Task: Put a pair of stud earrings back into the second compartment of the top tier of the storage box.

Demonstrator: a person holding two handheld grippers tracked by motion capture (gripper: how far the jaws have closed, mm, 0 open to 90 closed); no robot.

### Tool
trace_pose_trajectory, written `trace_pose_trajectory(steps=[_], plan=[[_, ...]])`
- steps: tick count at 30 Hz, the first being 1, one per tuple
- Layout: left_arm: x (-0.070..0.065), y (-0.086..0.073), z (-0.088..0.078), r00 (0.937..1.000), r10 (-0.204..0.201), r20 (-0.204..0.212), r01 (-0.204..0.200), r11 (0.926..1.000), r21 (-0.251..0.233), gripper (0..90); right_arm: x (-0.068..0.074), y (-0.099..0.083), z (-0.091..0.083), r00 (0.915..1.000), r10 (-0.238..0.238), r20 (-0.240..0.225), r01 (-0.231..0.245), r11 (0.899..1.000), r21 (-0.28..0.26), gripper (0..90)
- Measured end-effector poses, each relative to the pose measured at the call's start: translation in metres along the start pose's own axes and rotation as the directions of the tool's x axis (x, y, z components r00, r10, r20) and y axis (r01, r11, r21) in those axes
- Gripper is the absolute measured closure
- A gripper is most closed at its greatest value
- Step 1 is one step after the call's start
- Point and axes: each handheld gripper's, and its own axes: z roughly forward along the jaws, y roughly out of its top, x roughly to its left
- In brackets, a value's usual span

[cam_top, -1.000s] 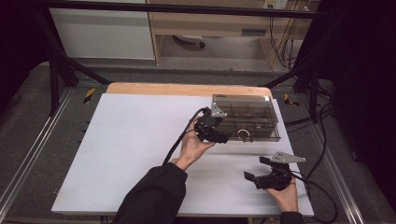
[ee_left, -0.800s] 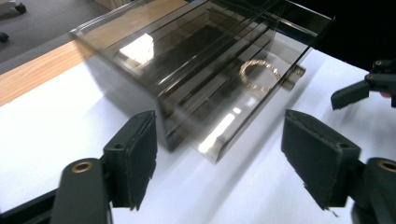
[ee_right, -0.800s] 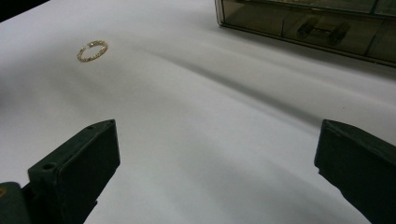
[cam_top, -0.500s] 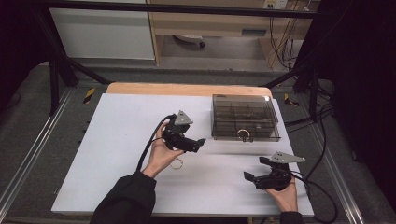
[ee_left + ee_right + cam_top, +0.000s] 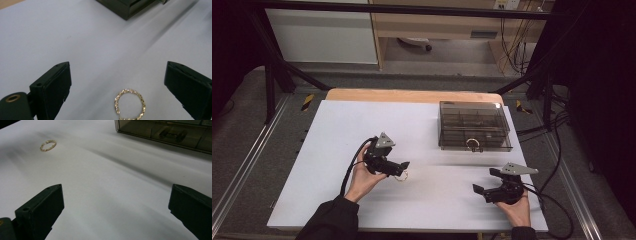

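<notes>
Looking down from the high view: left gripper spread open, touching nothing, gold ring flat on the white tabletop mid-span, just beside its tips; its jaws have just been opening, nothing between them. Right gripper open, well apart, near the front edge.
Left gripper view: ring twisted, rope-textured, thin round band, centred below the parted black jaws.
Right gripper view: ring far off; smoky plastic box beyond.

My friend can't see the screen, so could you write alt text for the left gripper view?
A small gold chain ring lies flat on the white table between the wide-open black jaws of the left gripper, untouched by either. A corner of a dark see-through box shows at the top edge.
</notes>
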Motion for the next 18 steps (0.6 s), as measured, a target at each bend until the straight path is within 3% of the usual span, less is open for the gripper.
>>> trace_pose_trajectory(steps=[8,15,18], plan=[[0.0,-0.018,0.004,1.0,-0.008,-0.005,0.008,0.9995,0.032,13.8,0.0,0.0,0.0,1.0,0.0,0.003,0.0,1.0,0.002,0.6],[-0.003,-0.027,0.012,0.9997,-0.021,0.016,0.02,0.9983,0.054,35.2,0.0,0.0,0.0,1.0,0.004,0.004,-0.004,1.0,0.005,0.6],[-0.005,-0.029,0.016,1.0,-0.009,0.002,0.009,0.9968,0.08,41.1,0.0,0.0,0.0,1.0,0.004,0.004,-0.004,1.0,0.005,0.6]])
